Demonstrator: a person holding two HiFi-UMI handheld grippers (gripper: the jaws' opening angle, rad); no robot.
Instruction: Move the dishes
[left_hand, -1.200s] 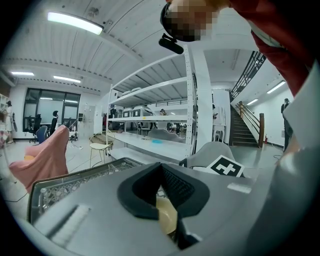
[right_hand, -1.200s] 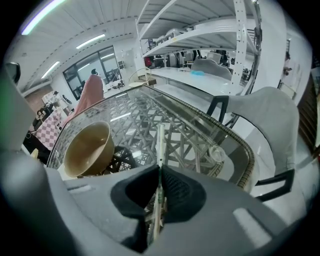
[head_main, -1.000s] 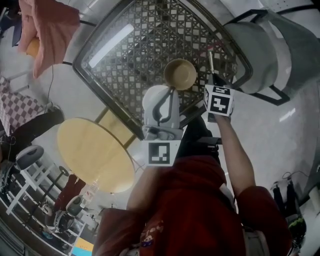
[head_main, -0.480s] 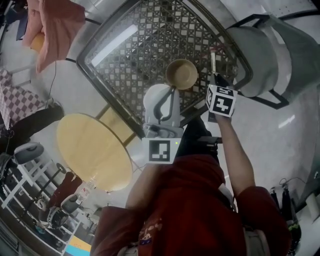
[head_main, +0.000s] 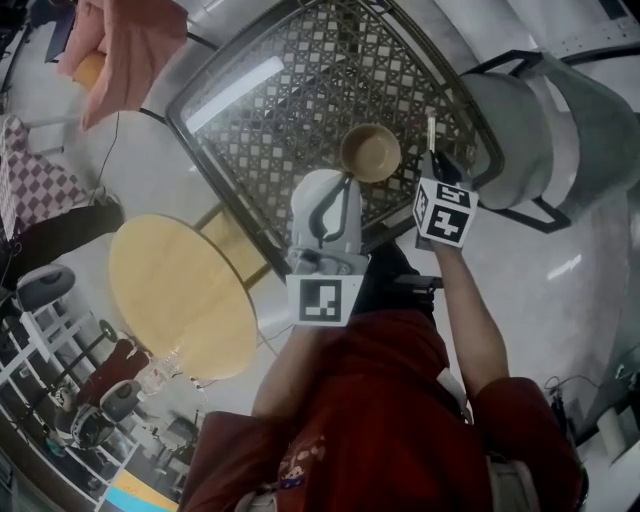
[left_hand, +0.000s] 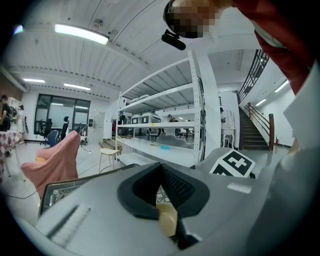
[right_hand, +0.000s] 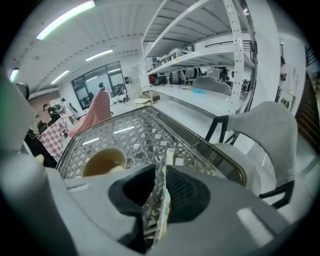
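Note:
A tan bowl (head_main: 370, 152) sits on the glass lattice-top table (head_main: 290, 110). My left gripper (head_main: 347, 180) is shut on its near rim, and the left gripper view shows the tan rim (left_hand: 167, 217) pinched between the jaws of that gripper (left_hand: 161, 200). To the right of the bowl, a thin paper-sleeved chopstick pack (head_main: 431, 132) lies near the table's right edge. My right gripper (head_main: 432, 160) is at its near end. The right gripper view shows the pack (right_hand: 168, 157) running through the gap of the gripper (right_hand: 161, 182), beside the right pad. These jaws have just been opening and stand apart. The bowl (right_hand: 102, 162) shows at left.
A grey padded chair (head_main: 520, 110) stands right of the table, close to my right gripper. A round wooden table (head_main: 180, 295) is at lower left. A pink cloth (head_main: 130, 40) hangs over a chair at top left. My red sleeves fill the bottom of the view.
The right gripper has drawn back a little from the chopstick pack, which stays on the table. The left gripper and the bowl keep their places; the view itself shifted slightly.

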